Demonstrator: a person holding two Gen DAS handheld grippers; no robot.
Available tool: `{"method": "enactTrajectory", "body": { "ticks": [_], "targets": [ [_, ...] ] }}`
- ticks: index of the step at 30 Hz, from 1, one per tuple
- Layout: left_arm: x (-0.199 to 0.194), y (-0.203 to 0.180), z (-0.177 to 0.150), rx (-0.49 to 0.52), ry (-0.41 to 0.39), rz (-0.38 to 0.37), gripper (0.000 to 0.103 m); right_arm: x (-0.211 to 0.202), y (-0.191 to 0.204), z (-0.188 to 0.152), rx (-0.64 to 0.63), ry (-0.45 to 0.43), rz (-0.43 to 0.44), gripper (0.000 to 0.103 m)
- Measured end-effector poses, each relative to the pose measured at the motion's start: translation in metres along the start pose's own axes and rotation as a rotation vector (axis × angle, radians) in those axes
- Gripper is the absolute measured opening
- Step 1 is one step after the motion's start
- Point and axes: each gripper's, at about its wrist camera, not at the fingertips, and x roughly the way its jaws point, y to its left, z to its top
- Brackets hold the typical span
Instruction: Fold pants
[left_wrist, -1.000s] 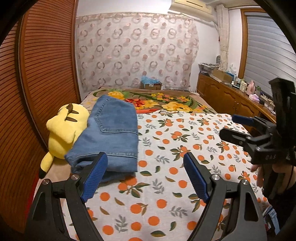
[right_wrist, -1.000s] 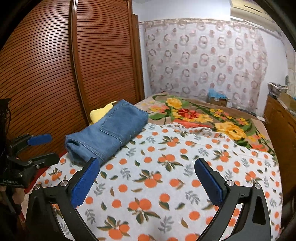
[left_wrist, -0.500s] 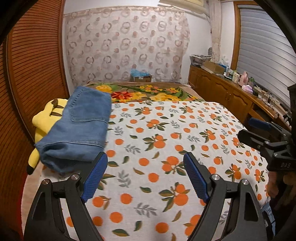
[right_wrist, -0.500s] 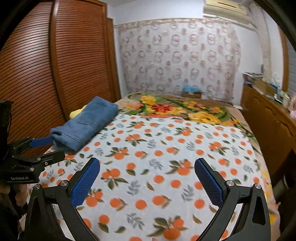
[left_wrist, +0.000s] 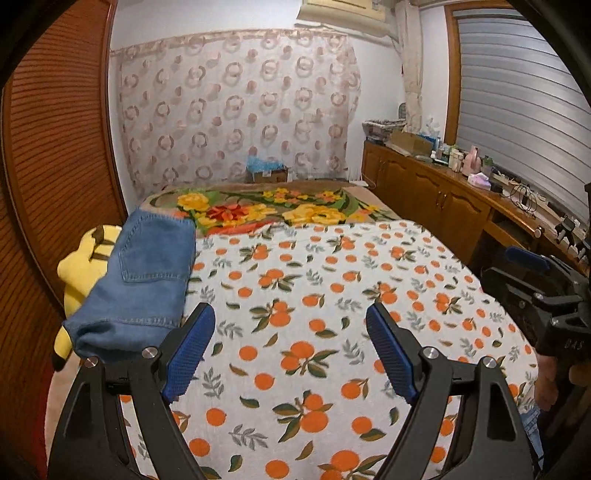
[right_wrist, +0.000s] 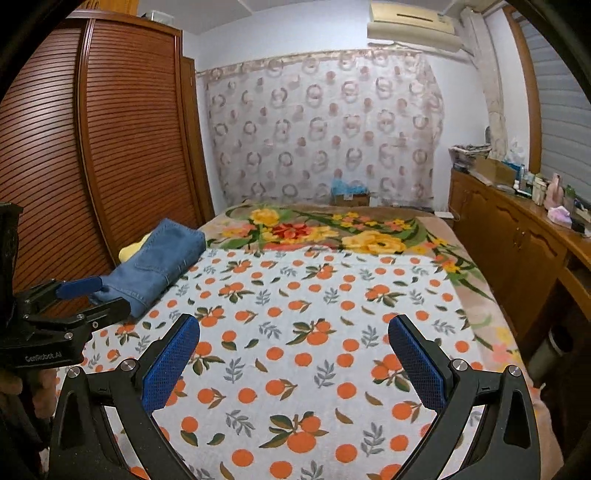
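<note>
left wrist view: left gripper (left_wrist: 290, 334) held above the orange-print sheet (left_wrist: 314, 295), jaws spread wide, clasping nothing; folded jeans (left_wrist: 144, 280) lying at the sheet's left edge, partly over a yellow plush toy (left_wrist: 83, 262), close to the wooden wardrobe (left_wrist: 48, 147). right wrist view: right gripper (right_wrist: 293, 345) likewise wide apart and bare, well away from the jeans (right_wrist: 159, 262) on the far left.

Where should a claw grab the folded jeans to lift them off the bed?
Take the folded jeans at the thick near end. It bulges above the orange-print sheet and faces the open left claw. Come in low from the front, one finger under, one over.
</note>
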Motion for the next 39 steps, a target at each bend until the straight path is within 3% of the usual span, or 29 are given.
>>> {"method": "enactTrajectory", "body": {
  "ticks": [22,39],
  "targets": [
    [-0.056,0.005,0.029,-0.023,-0.126,0.025,0.084,-0.044,0.003,0.014,-0.025,-0.148,-0.015,0.102],
    [-0.058,0.011,0.026,-0.027,-0.125,0.03,0.085,-0.037,0.004,0.01,-0.024,-0.151,-0.011,0.102]
  ]
}}
